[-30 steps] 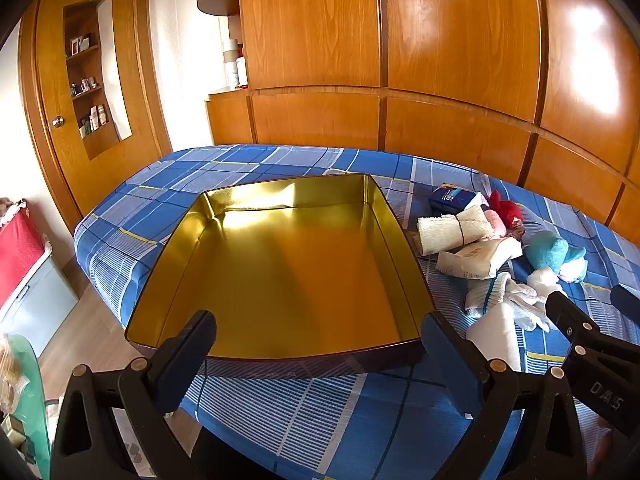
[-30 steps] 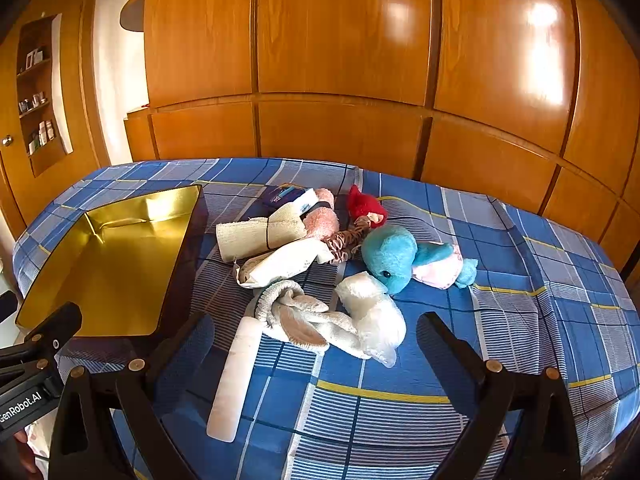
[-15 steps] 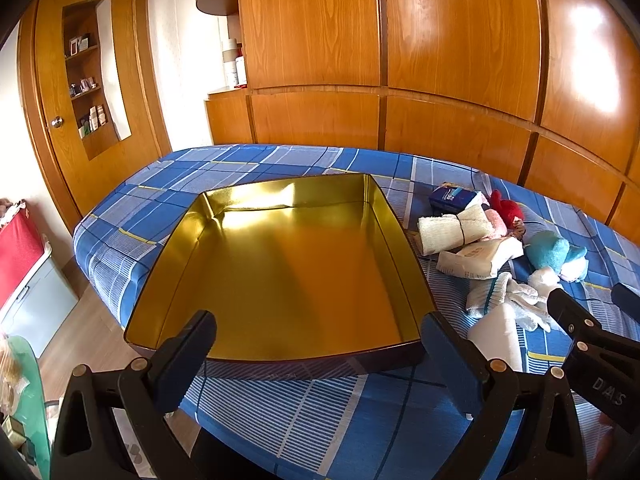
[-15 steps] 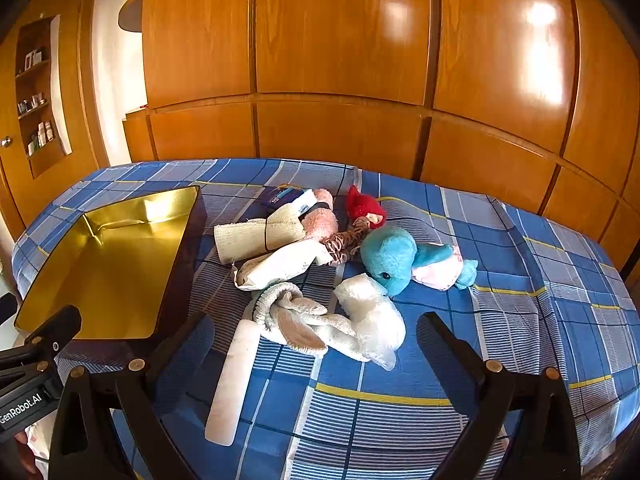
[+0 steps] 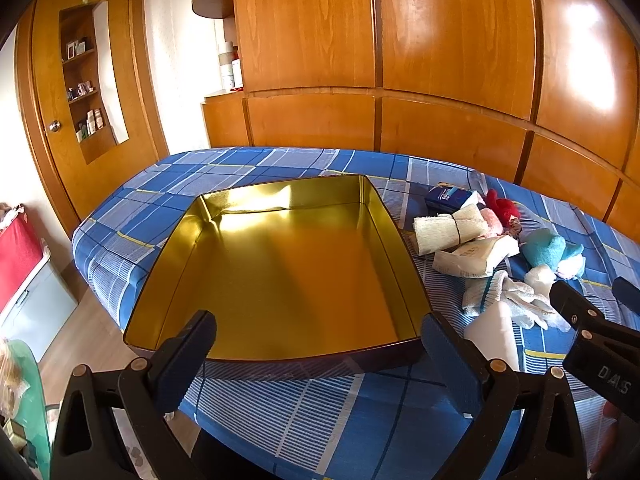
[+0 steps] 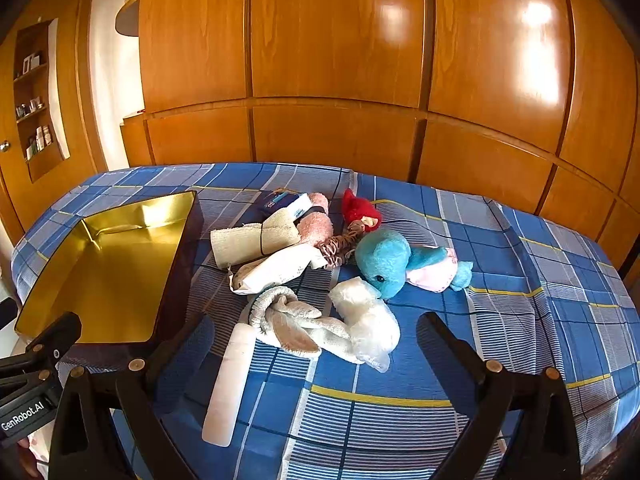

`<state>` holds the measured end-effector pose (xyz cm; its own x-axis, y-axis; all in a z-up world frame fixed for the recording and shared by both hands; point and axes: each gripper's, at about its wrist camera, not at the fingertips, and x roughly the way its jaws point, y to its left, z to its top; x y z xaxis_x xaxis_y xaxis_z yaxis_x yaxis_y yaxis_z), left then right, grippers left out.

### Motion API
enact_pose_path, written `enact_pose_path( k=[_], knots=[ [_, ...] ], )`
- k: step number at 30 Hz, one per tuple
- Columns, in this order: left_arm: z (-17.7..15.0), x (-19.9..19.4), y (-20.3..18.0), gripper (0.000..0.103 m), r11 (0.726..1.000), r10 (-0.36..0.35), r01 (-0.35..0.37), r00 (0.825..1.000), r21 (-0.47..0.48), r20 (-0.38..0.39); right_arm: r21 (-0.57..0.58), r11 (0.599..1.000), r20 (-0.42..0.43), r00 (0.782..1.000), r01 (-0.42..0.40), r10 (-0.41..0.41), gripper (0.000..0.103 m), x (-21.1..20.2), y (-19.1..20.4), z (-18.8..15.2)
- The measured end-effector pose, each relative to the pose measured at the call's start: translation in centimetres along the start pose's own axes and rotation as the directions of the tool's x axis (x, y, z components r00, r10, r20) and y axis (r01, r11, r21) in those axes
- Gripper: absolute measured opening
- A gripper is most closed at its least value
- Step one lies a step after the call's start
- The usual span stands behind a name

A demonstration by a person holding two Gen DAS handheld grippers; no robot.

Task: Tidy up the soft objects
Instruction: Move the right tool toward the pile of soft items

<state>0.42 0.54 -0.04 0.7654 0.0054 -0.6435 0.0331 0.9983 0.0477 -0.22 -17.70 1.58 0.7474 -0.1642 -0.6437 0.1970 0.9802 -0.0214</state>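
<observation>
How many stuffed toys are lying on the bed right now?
3, possibly more hidden in the pile: a blue plush right of centre, a white plush in front of it, and a red-hatted doll behind it. None is in the gold tin.

This is a bedroom in a home. A bed [image 6: 540,280] with a blue checked cover stands against a wall of glossy wooden wardrobe panels [image 6: 340,40]. A wooden door [image 5: 52,128] has a round knob and small built-in shelves holding bottles and boxes.
</observation>
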Motion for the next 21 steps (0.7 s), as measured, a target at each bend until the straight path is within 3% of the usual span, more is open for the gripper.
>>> enact_pose_path(
  k=[21],
  knots=[
    [0.0, -0.3, -1.4, 0.103, 0.996, -0.062, 0.061, 0.998, 0.061, 0.008, 0.045, 0.998, 0.031, 0.999, 0.041, -0.042, 0.103, -0.3, -3.2, 1.6]
  ],
)
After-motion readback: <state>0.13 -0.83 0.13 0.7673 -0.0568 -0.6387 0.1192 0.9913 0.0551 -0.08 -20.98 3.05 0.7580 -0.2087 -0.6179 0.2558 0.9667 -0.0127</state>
